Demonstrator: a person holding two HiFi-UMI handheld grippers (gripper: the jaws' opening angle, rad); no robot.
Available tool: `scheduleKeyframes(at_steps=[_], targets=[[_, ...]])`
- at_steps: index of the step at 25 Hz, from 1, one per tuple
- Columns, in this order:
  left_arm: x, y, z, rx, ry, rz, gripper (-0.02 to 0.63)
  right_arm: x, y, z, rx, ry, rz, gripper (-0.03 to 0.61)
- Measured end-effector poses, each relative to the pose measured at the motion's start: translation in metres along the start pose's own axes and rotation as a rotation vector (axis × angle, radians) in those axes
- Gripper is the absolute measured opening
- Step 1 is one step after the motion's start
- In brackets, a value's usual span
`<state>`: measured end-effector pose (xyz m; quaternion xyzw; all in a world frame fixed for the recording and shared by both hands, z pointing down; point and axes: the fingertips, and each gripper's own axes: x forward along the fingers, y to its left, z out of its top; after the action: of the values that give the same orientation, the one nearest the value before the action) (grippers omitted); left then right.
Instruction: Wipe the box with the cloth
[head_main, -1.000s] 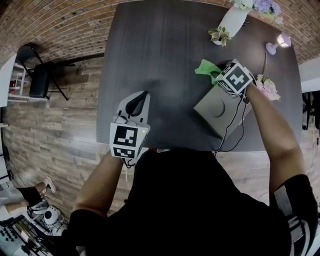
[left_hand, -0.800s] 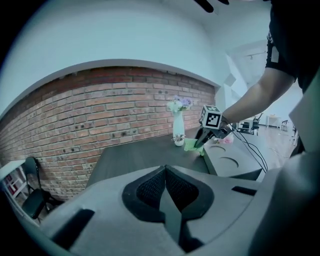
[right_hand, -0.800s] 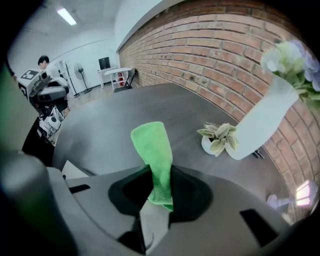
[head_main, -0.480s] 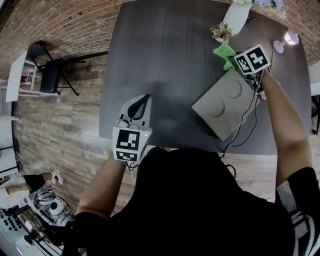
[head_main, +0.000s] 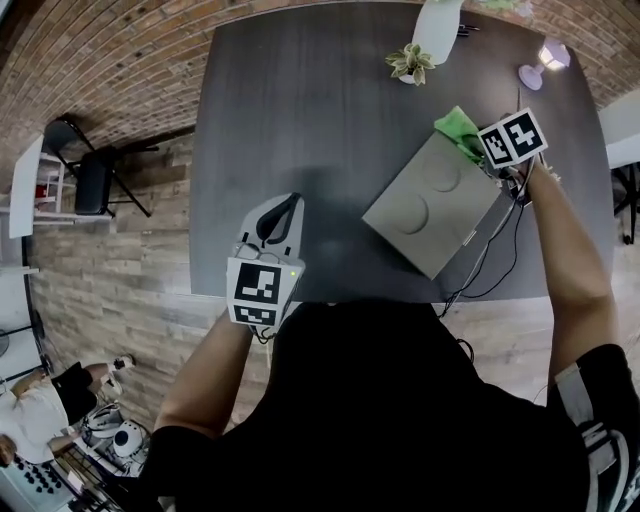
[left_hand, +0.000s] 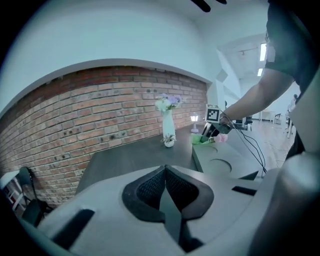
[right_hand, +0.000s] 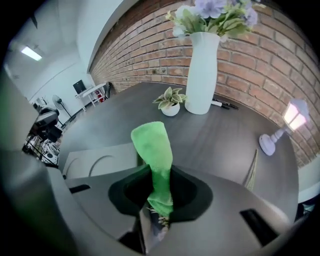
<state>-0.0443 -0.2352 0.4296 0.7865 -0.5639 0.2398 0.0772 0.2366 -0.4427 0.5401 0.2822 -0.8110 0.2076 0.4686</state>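
A grey box (head_main: 425, 200) with two round dents in its lid lies on the dark table (head_main: 300, 120), right of centre. My right gripper (head_main: 478, 150) is at the box's far right corner, shut on a green cloth (head_main: 459, 127) that rests on that corner. In the right gripper view the cloth (right_hand: 154, 155) sticks up from between the jaws, with the box (right_hand: 102, 157) to the left. My left gripper (head_main: 281, 206) hovers over the table's near edge, shut and empty. The left gripper view shows the box (left_hand: 225, 162) and the cloth (left_hand: 201, 139) far off to the right.
At the table's far edge stand a white vase with flowers (head_main: 437, 25), a small potted plant (head_main: 408, 62) and a little lamp (head_main: 545, 62). A black cable (head_main: 480, 270) trails off the near right edge. A chair (head_main: 90, 175) stands on the floor at left.
The right gripper has carried the cloth from the box's left far edge to its far right corner. The left gripper has stayed in place.
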Motion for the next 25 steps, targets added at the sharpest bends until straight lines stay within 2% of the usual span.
scheduleKeyframes(at_steps=[6,14,20,25], targets=[[0.017,-0.020,0.013,0.015,-0.021,-0.061,0.009,-0.025,-0.012,-0.046,0.058,0.014,-0.026,0.083],[0.027,-0.040,0.020,0.026,-0.053,-0.149,0.009,-0.062,-0.026,-0.096,0.150,0.019,-0.122,0.083],[0.019,-0.023,0.013,-0.015,-0.087,-0.167,0.009,-0.090,-0.021,-0.099,0.138,0.054,-0.212,0.083],[-0.001,0.014,-0.007,-0.089,-0.086,-0.140,0.009,-0.106,-0.003,-0.061,0.083,0.038,-0.256,0.083]])
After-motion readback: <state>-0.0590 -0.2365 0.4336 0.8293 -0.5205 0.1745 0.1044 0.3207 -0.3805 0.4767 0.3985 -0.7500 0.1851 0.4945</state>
